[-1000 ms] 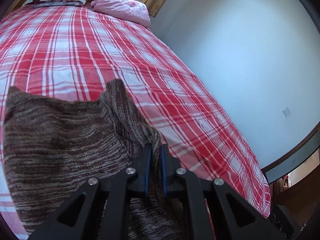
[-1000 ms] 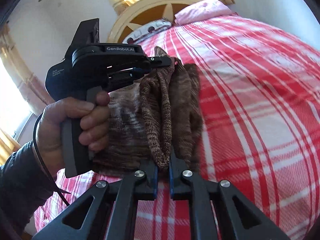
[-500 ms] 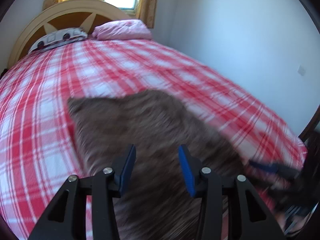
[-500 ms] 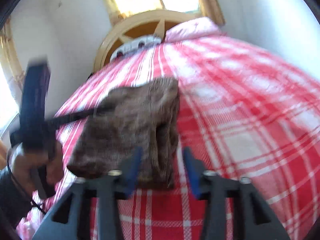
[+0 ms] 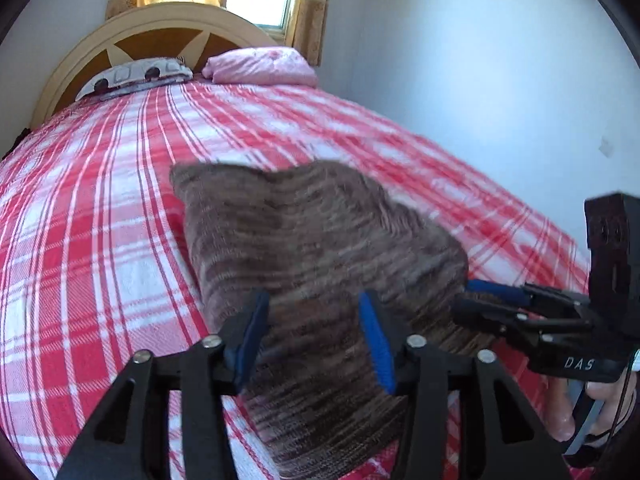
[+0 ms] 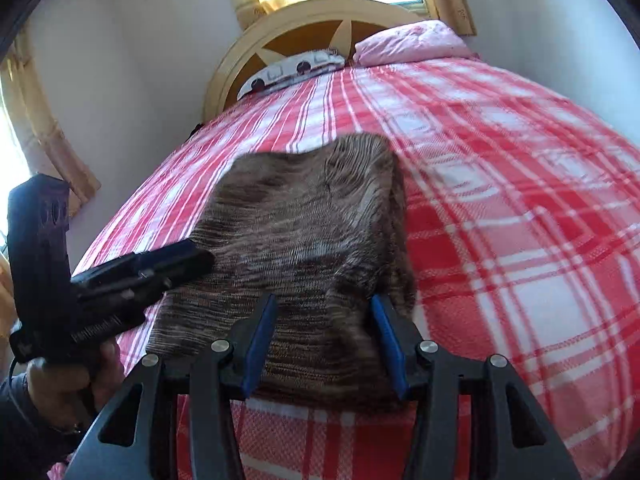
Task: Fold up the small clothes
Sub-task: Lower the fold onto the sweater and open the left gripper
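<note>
A brown marled knit garment (image 5: 320, 248) lies folded flat on the red and white plaid bed (image 5: 100, 240); it also shows in the right wrist view (image 6: 312, 240). My left gripper (image 5: 316, 332) is open and empty, just above the garment's near edge. My right gripper (image 6: 324, 340) is open and empty over the garment's near edge. The right gripper also shows at the right of the left wrist view (image 5: 476, 296), its jaws open beside the garment's right edge. The left gripper shows at the left of the right wrist view (image 6: 200, 260), by the garment's left edge.
A pink pillow (image 5: 260, 66) and a patterned pillow (image 5: 136, 76) lie against the round wooden headboard (image 5: 160, 28). A white wall (image 5: 480, 80) runs along the bed's right side. Curtained windows sit behind the headboard.
Both grippers have let go of the garment and opened. The garment dropped from being held up to lying folded on the bed. Both grippers pulled back toward its near edge.
</note>
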### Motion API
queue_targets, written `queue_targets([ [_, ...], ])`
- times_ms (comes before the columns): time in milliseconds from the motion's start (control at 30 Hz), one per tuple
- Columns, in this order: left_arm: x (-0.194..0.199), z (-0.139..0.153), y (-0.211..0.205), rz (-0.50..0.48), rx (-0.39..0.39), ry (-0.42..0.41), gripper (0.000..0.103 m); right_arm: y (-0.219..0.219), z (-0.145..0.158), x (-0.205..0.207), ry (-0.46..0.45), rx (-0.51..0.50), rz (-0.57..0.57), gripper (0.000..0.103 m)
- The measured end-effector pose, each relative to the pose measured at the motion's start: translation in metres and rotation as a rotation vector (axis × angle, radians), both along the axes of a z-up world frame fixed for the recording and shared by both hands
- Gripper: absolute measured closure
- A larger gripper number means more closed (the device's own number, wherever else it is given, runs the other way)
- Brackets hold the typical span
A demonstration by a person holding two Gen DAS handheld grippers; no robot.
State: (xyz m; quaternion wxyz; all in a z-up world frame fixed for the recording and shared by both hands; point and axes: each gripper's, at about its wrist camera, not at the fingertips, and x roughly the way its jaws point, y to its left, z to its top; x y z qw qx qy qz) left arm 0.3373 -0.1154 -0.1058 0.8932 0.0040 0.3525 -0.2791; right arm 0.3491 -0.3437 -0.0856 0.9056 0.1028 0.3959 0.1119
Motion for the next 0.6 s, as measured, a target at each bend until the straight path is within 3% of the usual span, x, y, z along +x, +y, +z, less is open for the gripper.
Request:
queue_targets([
  [67, 0.012, 0.011, -0.001, 0.014, 0.02, -0.04, 0.035, 0.001, 0.012, 0.0, -0.051, -0.019, 0.003, 0.052],
  [133, 0.032, 0.016, -0.001, 0.035, 0.04, -0.05, 0.035, 0.004, 0.022, 0.003, -0.079, -0.017, 0.023, 0.052],
  [200, 0.057, 0.01, 0.001, 0.086, 0.073, -0.014, 0.034, 0.01, 0.026, 0.014, -0.09, -0.008, 0.06, 0.052],
  [333, 0.097, -0.02, 0.009, 0.211, 0.154, 0.067, 0.033, 0.018, 0.009, 0.039, -0.024, -0.075, 0.077, 0.052],
  [433, 0.1, -0.045, 0.016, 0.215, 0.114, 0.134, 0.024, 0.013, -0.013, 0.047, 0.019, -0.094, 0.072, 0.052],
  [600, 0.095, -0.041, 0.019, 0.223, 0.09, 0.139, 0.023, 0.007, -0.017, 0.045, 0.015, -0.075, 0.073, 0.052],
])
